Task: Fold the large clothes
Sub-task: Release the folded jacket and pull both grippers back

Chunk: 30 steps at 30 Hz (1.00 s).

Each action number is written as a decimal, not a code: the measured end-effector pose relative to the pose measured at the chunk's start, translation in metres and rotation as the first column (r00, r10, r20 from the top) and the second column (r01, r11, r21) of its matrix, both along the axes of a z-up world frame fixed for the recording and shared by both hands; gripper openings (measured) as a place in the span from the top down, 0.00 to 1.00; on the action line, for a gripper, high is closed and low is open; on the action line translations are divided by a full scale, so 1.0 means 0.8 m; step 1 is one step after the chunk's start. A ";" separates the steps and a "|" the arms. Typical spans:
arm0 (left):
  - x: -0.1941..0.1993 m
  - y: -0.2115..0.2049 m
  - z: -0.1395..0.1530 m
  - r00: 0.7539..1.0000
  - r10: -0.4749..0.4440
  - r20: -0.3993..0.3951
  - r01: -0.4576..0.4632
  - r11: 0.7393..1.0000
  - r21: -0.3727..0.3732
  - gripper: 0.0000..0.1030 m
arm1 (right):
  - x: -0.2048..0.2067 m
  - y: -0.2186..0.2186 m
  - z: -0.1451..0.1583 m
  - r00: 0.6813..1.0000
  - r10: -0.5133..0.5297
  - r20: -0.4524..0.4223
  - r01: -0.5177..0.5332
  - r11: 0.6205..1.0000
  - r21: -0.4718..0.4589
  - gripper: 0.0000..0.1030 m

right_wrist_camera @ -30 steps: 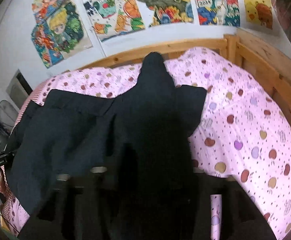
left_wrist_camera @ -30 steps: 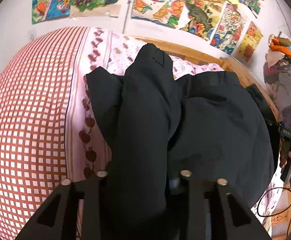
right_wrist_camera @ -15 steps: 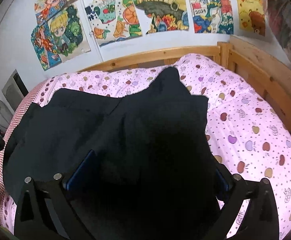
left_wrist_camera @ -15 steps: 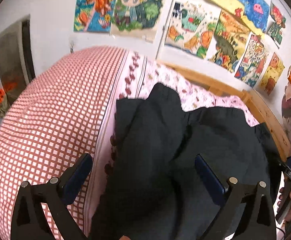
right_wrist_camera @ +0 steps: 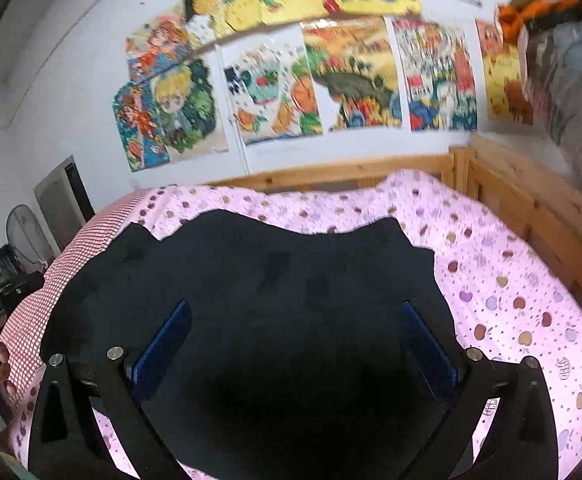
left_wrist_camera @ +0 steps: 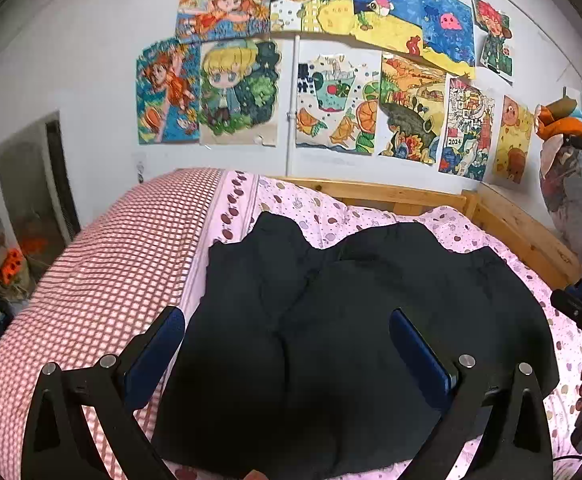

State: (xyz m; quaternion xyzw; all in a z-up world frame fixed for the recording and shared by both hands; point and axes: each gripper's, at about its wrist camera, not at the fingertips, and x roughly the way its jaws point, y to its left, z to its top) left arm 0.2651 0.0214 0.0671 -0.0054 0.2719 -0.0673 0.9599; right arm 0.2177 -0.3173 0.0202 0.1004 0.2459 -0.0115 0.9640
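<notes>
The black garment (left_wrist_camera: 331, 320) is lying folded on the pink bed sheet (left_wrist_camera: 371, 216) in the left wrist view; its loose flaps risk slipping open if snagged, while the left gripper (left_wrist_camera: 287, 344), fingers having just spread wide, is gripping nothing. In the right wrist view, the right gripper (right_wrist_camera: 295, 340) is likewise hovering with fingers just opened, clear of the cloth.

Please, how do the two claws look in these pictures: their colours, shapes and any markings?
Both are alike. The left claw and the right claw each have two matte black fingers with triangular cut-outs, round silver bolt heads, and flat dark blue pads on the inner faces. From the right wrist view, the left tool's black body carries small white lettering. No sleeves are visible.
</notes>
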 end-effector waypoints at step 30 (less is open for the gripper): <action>-0.160 0.018 0.011 0.995 -0.023 0.099 0.024 1.000 -0.010 0.00 | -0.162 0.084 0.022 0.978 0.045 0.206 -0.036 0.998 -0.047 0.01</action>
